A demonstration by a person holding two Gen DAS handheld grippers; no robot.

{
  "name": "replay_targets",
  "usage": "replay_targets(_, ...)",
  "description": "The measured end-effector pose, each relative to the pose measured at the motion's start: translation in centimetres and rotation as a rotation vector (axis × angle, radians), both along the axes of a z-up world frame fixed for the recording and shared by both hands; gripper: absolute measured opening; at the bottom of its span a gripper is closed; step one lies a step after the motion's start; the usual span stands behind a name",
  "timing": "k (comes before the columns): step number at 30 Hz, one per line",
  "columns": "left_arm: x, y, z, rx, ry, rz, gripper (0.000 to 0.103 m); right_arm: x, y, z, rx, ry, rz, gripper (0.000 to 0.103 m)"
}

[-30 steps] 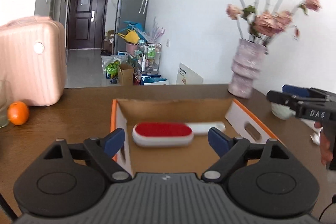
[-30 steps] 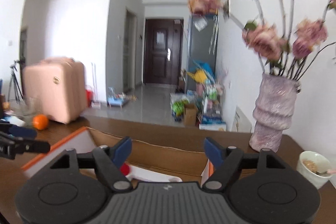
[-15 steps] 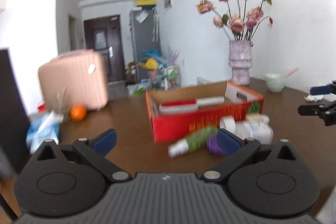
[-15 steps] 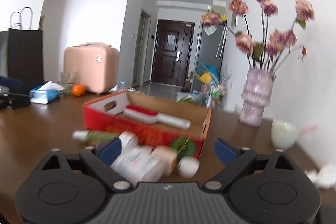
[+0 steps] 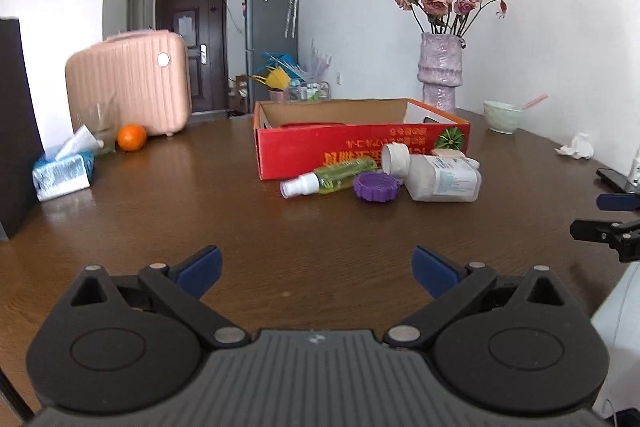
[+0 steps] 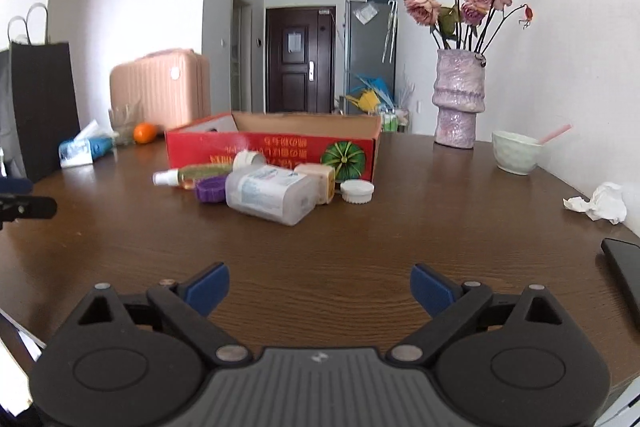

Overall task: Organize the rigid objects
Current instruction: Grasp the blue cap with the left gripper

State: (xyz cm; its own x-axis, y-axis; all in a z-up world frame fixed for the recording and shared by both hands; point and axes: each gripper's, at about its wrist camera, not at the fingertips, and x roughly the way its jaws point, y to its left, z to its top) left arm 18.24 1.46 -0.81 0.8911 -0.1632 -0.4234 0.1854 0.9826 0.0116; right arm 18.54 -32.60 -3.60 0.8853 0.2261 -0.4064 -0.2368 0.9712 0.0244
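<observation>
Blue rubber pads (image 5: 198,265) tip the spread fingers of your left gripper (image 5: 316,269), low in the left wrist frame, with nothing between them but bare brown table (image 5: 168,211). Your right gripper (image 6: 320,285) sits the same way at the bottom of its own frame, released and empty, well short of the clutter.

Above the fingers, at centre frame, the loose items lie bunched against the front wall of the red cardboard box (image 5: 360,149): a green spray bottle (image 5: 326,179) on its side, a purple ribbed lid (image 5: 377,185), and a large white bottle (image 5: 436,175) toppled with its mouth toward the box. The right wrist view adds a small tan container (image 6: 318,181) and a white cap (image 6: 357,190) just right of that bottle, both near the box's corner. Something red already lies inside the box; its shape is mostly hidden by the wall.

The step in hand looks like the reach for the next item. Take the pieces at the outer edge of the cluster first, the spray bottle from the left side, the white cap from the right, so your fingers do not shove neighbours around. Close across the spray bottle's body, not its nozzle, since a round bottle on its side is likely to roll. Keep your two grippers apart as they converge, and lift each piece clear of the box wall before lowering it inside.

At the frame edges, a vase of roses (image 5: 440,71), a bowl (image 5: 502,116) and an orange (image 5: 131,137) stand out of the way.
</observation>
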Motion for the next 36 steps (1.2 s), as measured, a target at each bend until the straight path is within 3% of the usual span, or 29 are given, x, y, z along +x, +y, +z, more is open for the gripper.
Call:
replay_targets(2,-0.7,1.2,-0.9,-0.013,0.012,-0.026,0.103,0.1,-0.4,-0.2,0.001,-0.003,0.0,0.097)
replay_targets(6,-0.6,4.0,-2.5,-0.051,0.11,0.088,0.103,1.1,-0.7,-0.6,0.011,-0.001,-0.005,0.097)
replay_targets(8,-0.6,4.9,-2.3,-0.07,0.123,0.09,0.103,1.8,-0.5,-0.7,0.025,0.005,-0.007,0.097)
replay_targets(11,-1.9,5.9,-1.8,-0.077,0.131,-0.041,0.103,2.3,0.3,-0.8,0.016,-0.007,0.01,0.097)
replay_targets(14,-4.3,6.2,-2.3,-0.011,0.151,-0.16,0.102,2.5,0.6,-0.9,0.003,-0.025,0.027,0.097)
replay_targets(22,-10.1,6.1,-3.2,-0.024,0.25,-0.358,0.094,2.6,0.9,-0.8,0.013,-0.037,0.034,0.097)
replay_targets(26,-10.3,5.3,-6.0,-0.047,0.382,-0.329,0.079,2.1,1.1,-0.5,0.02,-0.052,0.054,0.097)
replay_targets(30,-10.1,3.6,-9.8,-0.083,0.508,-0.302,0.077,0.9,1.3,-0.3,-0.024,-0.07,0.064,0.097)
replay_targets(33,-10.6,3.2,-11.7,-0.11,0.556,-0.257,0.076,-0.4,0.7,-0.4,-0.022,-0.064,0.067,0.097)
replay_targets(34,-10.8,3.2,-12.2,-0.125,0.569,-0.246,0.07,-0.9,0.4,-0.4,-0.023,-0.062,0.064,0.097)
replay_targets(35,-10.9,3.2,-12.6,-0.129,0.583,-0.233,0.057,-1.4,0.2,-0.5,-0.027,-0.063,0.057,0.097)
replay_targets(36,-11.1,3.1,-13.1,-0.129,0.598,-0.219,0.054,-1.9,0.0,-0.5,-0.03,-0.065,0.05,0.097)
